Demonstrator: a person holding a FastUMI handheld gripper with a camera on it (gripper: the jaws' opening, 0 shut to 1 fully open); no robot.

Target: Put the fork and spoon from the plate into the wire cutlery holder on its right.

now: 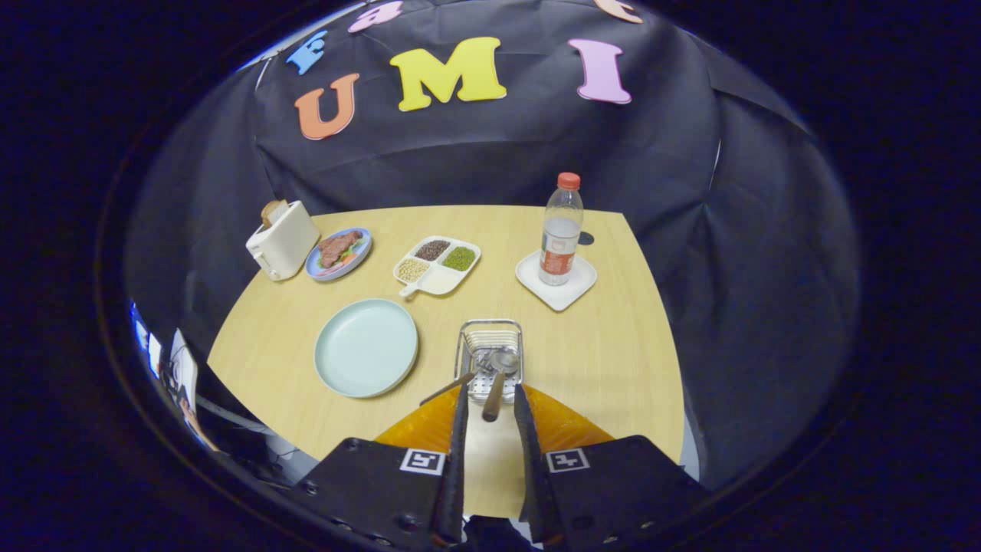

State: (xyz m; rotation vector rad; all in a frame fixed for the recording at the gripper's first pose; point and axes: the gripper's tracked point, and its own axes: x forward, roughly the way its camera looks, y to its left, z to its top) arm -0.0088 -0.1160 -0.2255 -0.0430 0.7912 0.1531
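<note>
Plate [366,347] empty; fork [448,388] and spoon [497,383] both sit in the wire cutlery holder [490,359] right of it on the counter [613,360]. Gripper [490,399] jaws apart, gripping nothing (spoon handle between them). Best move: back straight out, don't clip handles.

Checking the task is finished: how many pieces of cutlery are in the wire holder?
2. A spoon lies in the wire cutlery holder, its handle reaching back between the open gripper fingers. A fork leans out over the holder's left edge. The pale plate holds none.
</note>
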